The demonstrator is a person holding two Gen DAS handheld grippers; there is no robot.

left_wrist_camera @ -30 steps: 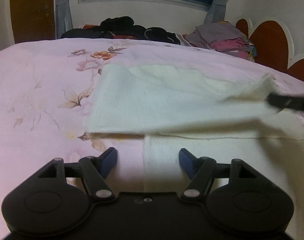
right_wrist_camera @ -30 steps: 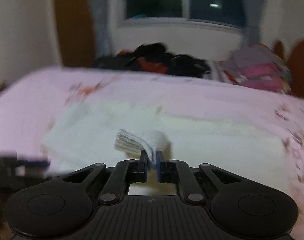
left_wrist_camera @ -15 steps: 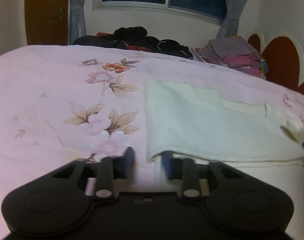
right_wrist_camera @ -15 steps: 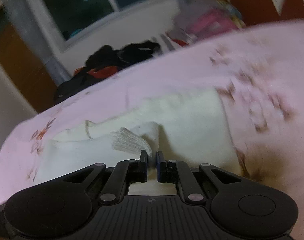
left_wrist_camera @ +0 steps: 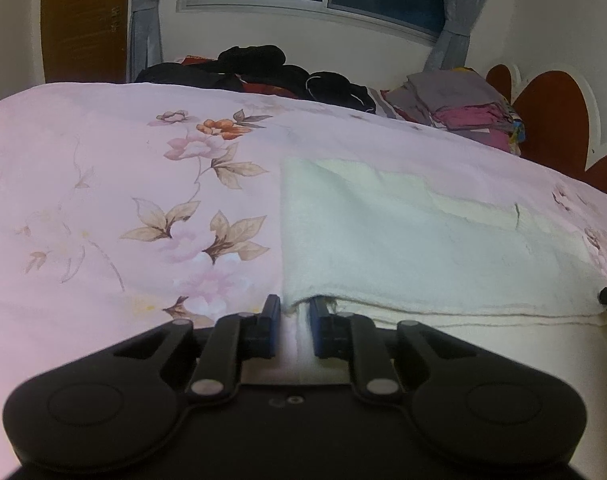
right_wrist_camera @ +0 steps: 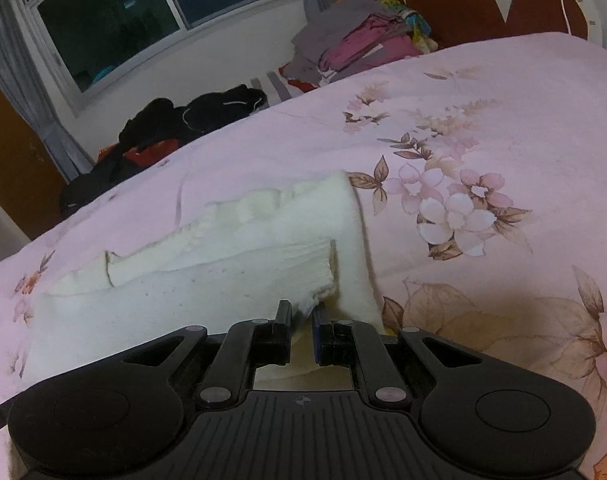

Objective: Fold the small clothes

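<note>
Pink floral bedspread bears cream garment, both tools pinching it.

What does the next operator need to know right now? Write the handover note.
Left gripper: jaws have just been closing, now pinching the near left corner of the cream garment.
Right gripper: shut on the garment's near right corner.
The garment lies on the pink floral bedspread, one layer already folded over.
Stacked folded clothes sit by the headboard.
Left: probably lift both corners for the next fold, then smooth it.
</note>
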